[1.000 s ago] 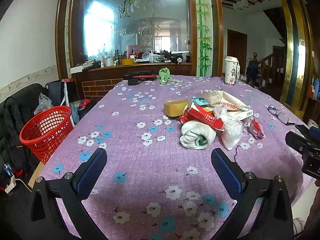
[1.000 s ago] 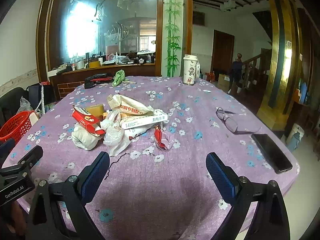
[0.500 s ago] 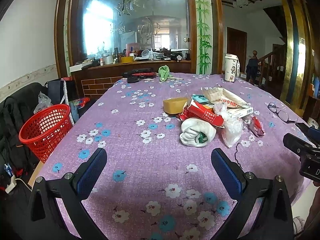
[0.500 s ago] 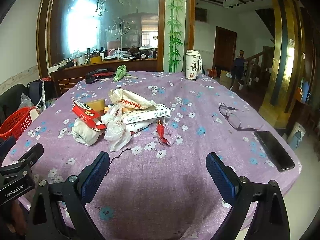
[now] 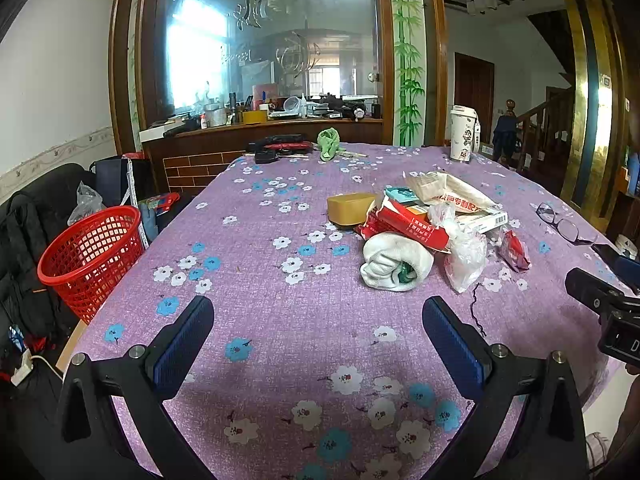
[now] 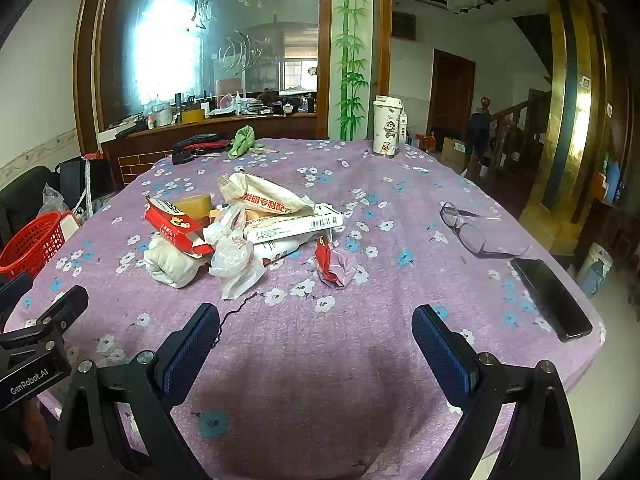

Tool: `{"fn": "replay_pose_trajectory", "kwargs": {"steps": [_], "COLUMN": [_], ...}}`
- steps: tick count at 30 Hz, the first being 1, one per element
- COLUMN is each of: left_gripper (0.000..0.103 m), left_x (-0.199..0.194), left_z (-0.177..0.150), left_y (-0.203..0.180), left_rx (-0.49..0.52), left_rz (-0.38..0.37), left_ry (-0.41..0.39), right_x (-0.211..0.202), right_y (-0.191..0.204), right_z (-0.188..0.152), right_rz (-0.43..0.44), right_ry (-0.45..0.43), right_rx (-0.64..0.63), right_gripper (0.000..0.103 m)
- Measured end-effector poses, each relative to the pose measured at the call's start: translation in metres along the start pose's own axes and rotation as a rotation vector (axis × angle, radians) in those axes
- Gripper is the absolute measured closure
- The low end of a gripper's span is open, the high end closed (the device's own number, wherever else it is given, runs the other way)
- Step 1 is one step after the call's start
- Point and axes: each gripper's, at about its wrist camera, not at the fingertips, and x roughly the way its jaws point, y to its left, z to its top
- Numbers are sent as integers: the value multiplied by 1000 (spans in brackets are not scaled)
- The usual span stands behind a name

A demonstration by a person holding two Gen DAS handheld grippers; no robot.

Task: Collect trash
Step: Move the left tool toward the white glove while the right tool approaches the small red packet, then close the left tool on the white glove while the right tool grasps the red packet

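Left wrist view, my left gripper [image 5: 318,322] wide open, empty, above purple table [image 5: 260,280], trash pile [image 5: 432,232] ahead right, red basket [image 5: 90,256] off table's left edge, right gripper [image 6: 316,330] wide open, empty, pile [image 6: 240,228] ahead left, glasses [image 6: 464,226] and phone [image 6: 552,300] right.

Purple floral tablecloth [image 5: 256,280]; red mesh basket [image 5: 90,256]; red carton [image 6: 176,226]; green cloth [image 6: 242,141].

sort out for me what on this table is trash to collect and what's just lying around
For the job:
red carton
clear plastic bag
white paper packet
long white box
red and silver wrapper
red basket, beside the table

Probably just lying about:
glasses
black phone
tall cup
green cloth

Both grippers are open and hold nothing.
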Motion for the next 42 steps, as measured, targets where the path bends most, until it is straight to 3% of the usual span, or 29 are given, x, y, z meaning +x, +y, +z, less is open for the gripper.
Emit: {"fn": "replay_pose_trajectory", "kwargs": {"steps": [13,19,24,26,28,33,36,39,42], "left_gripper": [0,0,0,3,15,17,17,18,30], "left_x": [1,11,34,45,56,87,98,111,120], "left_z": [-2,0,13,19,24,33,36,40,41], "left_y": [-1,-2,-3,-5,-7,-16,-25,-33,-39], "left_rx": [2,14,25,23,11,-23,-15,12,18], "left_rz": [-2,-14,-66,-96,-130,-182,-195,-190,-207], "left_ry": [4,42,130,172,215,311,325,341,358], "right_x": [5,13,25,32,38,55,66,79,90], "right_y": [-1,-9,-19,-23,-28,-38,-41,-41,-39], "right_z": [-1,-1,2,6,10,17,20,24,30], "right_rz": [8,33,68,86,104,131,150,168,170], "right_ry": [24,53,90,111,123,154,174,197,201], "right_rx": [3,28,43,45,49,58,63,65,56], "right_gripper": [5,13,32,40,41,43,44,53,54]}}
